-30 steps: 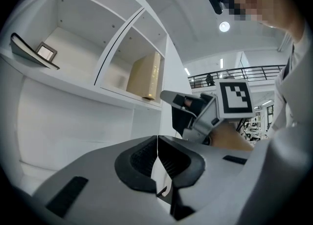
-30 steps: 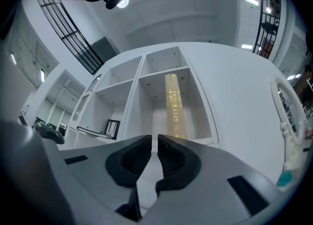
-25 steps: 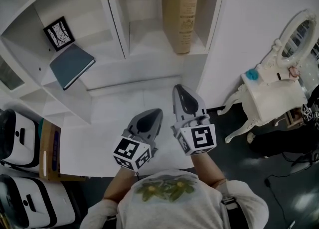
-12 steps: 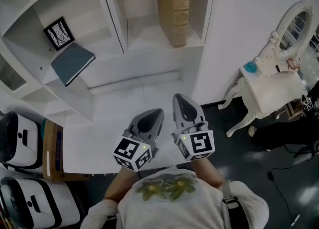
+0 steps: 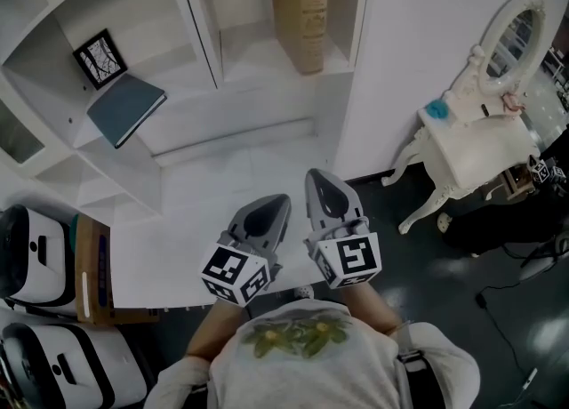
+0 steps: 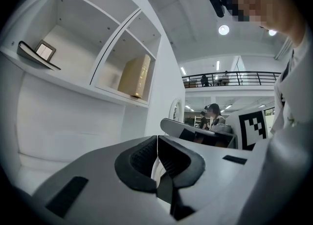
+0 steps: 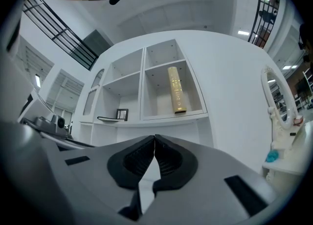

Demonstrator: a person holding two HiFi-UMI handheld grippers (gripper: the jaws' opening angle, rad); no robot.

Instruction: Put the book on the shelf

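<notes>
White shelf unit (image 5: pixel 258 123), right compartment: tan book (image 5: pixel 300 7) upright, apparently placed; left gripper (image 5: pixel 269 210) and right gripper (image 5: pixel 324 188) both closed on nothing, well apart from it; best held low, clear of the book.

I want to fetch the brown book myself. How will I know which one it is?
Find the big white shelf unit. Look in its right-hand compartment: the brown book stands upright there alone. The other book, in the left compartment, is dark blue-green and lies flat beside a small framed picture.

Grey left tongs (image 5: pixel 281 200) and right tongs (image 5: pixel 316 173), black-and-white marker cubes (image 5: pixel 236 273), pale shirt (image 5: pixel 302 358) with perhaps leafy print.
</notes>
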